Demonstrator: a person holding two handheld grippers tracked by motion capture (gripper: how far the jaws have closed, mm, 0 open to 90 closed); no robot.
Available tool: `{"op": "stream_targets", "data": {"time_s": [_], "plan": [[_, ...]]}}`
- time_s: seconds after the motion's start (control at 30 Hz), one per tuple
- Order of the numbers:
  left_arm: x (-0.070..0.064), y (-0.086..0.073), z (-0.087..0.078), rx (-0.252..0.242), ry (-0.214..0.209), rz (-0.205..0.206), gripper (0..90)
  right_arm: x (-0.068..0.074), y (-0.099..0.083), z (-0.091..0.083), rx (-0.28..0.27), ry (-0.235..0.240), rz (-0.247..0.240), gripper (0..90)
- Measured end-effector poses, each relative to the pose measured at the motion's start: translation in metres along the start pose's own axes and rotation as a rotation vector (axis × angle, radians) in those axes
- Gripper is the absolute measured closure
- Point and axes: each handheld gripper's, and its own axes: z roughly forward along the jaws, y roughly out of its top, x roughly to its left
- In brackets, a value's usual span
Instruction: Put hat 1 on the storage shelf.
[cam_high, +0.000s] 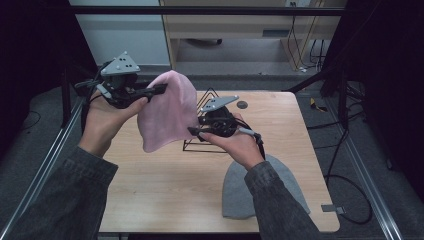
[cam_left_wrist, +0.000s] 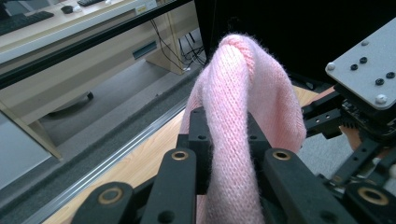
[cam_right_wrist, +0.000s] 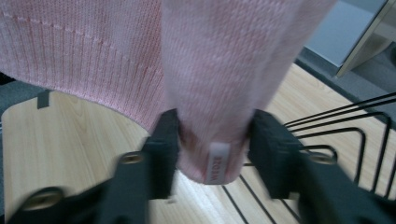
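A pink knit beanie (cam_high: 167, 112) hangs in the air above the wooden table (cam_high: 165, 185), held between both grippers. My left gripper (cam_high: 161, 89) is shut on its upper edge at the left; in the left gripper view the knit (cam_left_wrist: 243, 93) bulges up between the jaws of that gripper (cam_left_wrist: 229, 126). My right gripper (cam_high: 196, 131) pinches the beanie's lower right side. In the right gripper view its jaws (cam_right_wrist: 212, 135) press on a thick fold of pink knit (cam_right_wrist: 210, 70) that carries a small white label (cam_right_wrist: 218, 163). That view is blurred.
A grey beanie (cam_high: 240, 192) lies flat on the table's front right, partly under the person's right forearm. A black wire rack (cam_high: 207, 95) stands on the table behind the pink beanie, its wires (cam_right_wrist: 345, 126) close to the right gripper. Cables trail over the floor at right.
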Motion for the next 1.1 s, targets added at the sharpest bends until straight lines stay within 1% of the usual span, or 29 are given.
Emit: {"op": "stream_targets", "data": {"time_s": [0.1, 0.13, 0.2, 0.27, 0.4, 0.5, 0.57, 0.77, 0.83, 0.93, 1.0, 1.1], "plan": [[0.003, 0.003, 0.004, -0.005, -0.011, -0.009, 79.1, -0.007, 0.002, -0.003, -0.012, 0.008, 0.011, 71.0], [0.004, 0.003, 0.005, -0.012, -0.013, -0.02, 79.0, -0.01, 0.003, -0.004, -0.021, 0.015, 0.015, 74.4], [0.008, 0.005, 0.007, -0.02, -0.02, -0.036, 79.0, -0.014, 0.005, -0.007, -0.028, 0.015, 0.015, 76.9], [0.012, 0.007, 0.01, -0.03, -0.02, -0.046, 78.9, -0.02, 0.007, -0.011, -0.036, 0.019, 0.018, 77.8], [0.018, 0.015, 0.017, -0.036, -0.032, -0.043, 78.8, -0.031, 0.012, -0.02, -0.04, 0.018, 0.025, 78.6], [0.023, 0.025, 0.025, -0.034, -0.038, -0.025, 78.7, -0.039, 0.017, -0.023, -0.038, 0.016, 0.023, 78.6], [0.025, 0.033, 0.031, -0.029, -0.039, -0.002, 78.7, -0.043, 0.021, -0.024, -0.038, 0.006, 0.021, 78.8], [0.028, 0.048, 0.041, -0.037, -0.043, 0.025, 78.3, -0.053, 0.024, -0.035, -0.058, -0.023, 0.018, 79.2], [0.029, 0.049, 0.045, -0.041, -0.05, 0.016, 78.2, -0.057, 0.024, -0.039, -0.073, -0.029, 0.029, 79.5], [0.029, 0.05, 0.051, -0.039, -0.049, 0.016, 78.1, -0.062, 0.021, -0.041, -0.076, -0.05, 0.036, 79.7], [0.029, 0.049, 0.054, -0.041, -0.049, 0.006, 78.0, -0.064, 0.019, -0.042, -0.073, -0.058, 0.037, 79.9], [0.03, 0.049, 0.059, -0.043, -0.061, -0.009, 77.9, -0.067, 0.017, -0.043, -0.075, -0.061, 0.048, 80.1]]}}
